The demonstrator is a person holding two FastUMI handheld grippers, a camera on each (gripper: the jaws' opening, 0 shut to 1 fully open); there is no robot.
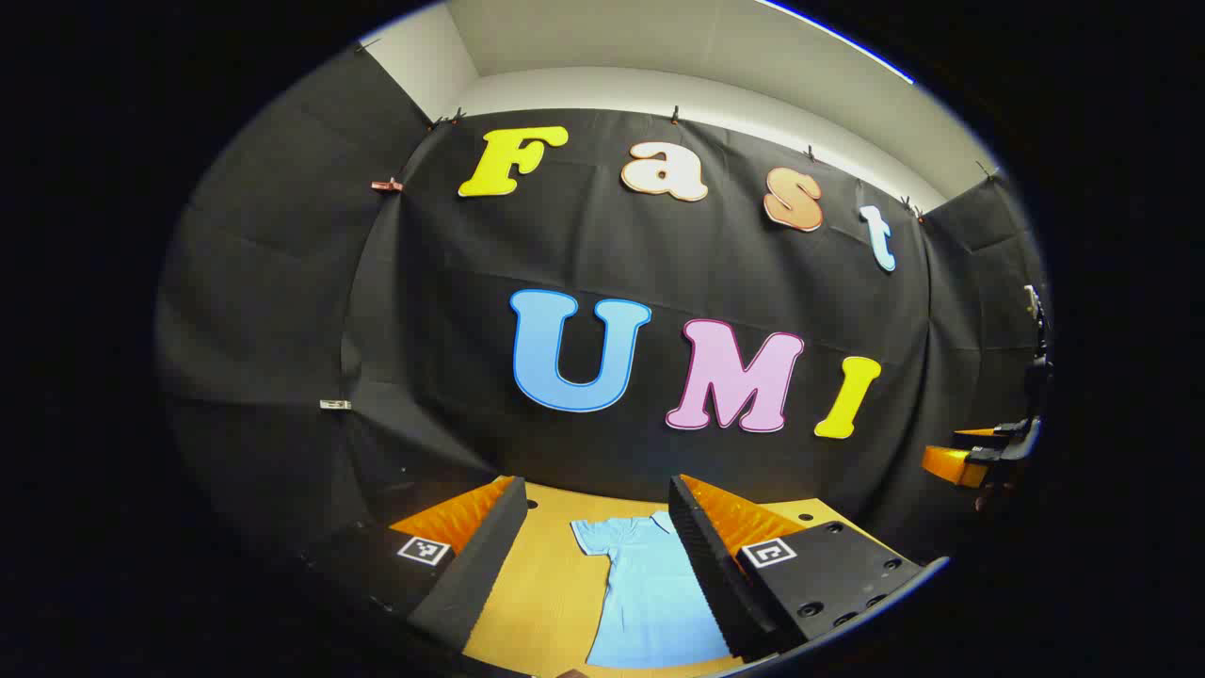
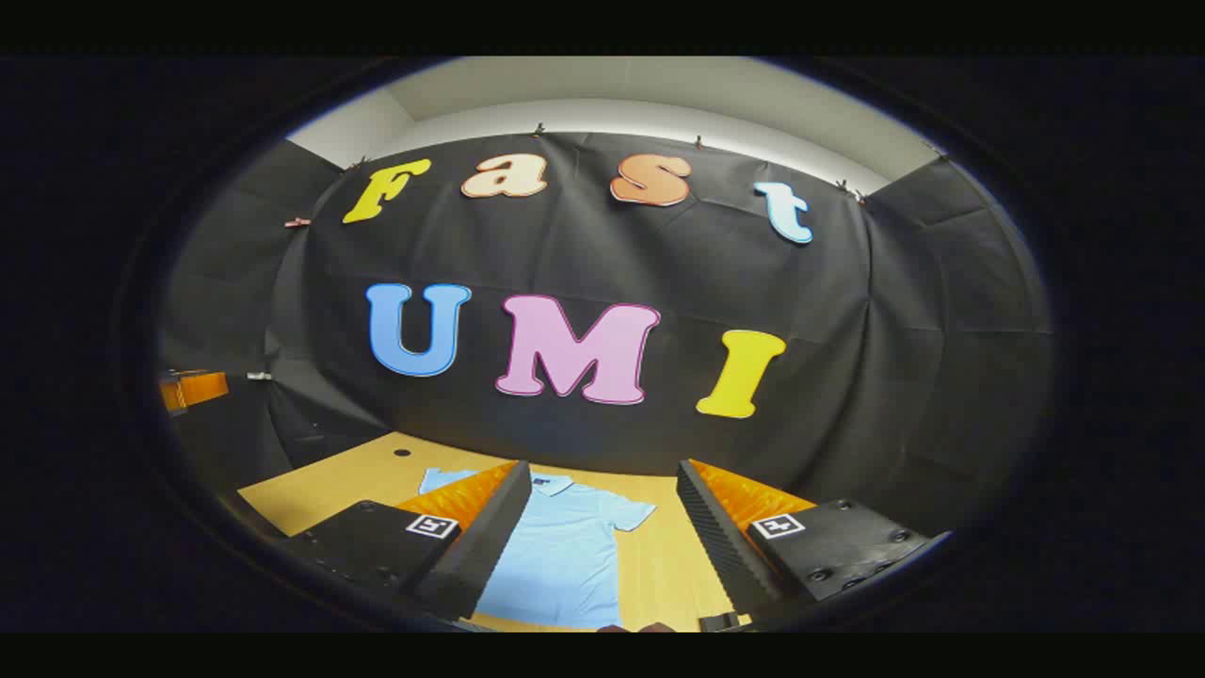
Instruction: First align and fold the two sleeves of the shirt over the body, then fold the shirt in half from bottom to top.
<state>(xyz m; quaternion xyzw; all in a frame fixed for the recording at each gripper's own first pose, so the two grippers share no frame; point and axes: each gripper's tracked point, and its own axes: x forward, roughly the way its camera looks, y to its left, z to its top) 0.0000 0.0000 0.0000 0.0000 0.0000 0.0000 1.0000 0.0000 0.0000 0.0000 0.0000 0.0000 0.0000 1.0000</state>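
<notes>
A light blue polo shirt (image 1: pixel 650 593) lies flat on the wooden table (image 1: pixel 537 584), collar toward the back wall, both short sleeves spread out. My left gripper (image 1: pixel 602 565) hovers above it, open, with the shirt's left sleeve and body showing between its fingers. In the right gripper view the same shirt (image 2: pixel 565 556) spreads across the table (image 2: pixel 329 490), and my right gripper (image 2: pixel 598 546) is open above its right side, nothing held. The right gripper (image 1: pixel 979 457) shows at the far right edge of the left gripper view.
The black cloth wall stands close behind the table's far edge. Small round holes (image 2: pixel 402 453) mark the tabletop near the back. The left gripper (image 2: pixel 193 388) shows at the left edge of the right gripper view.
</notes>
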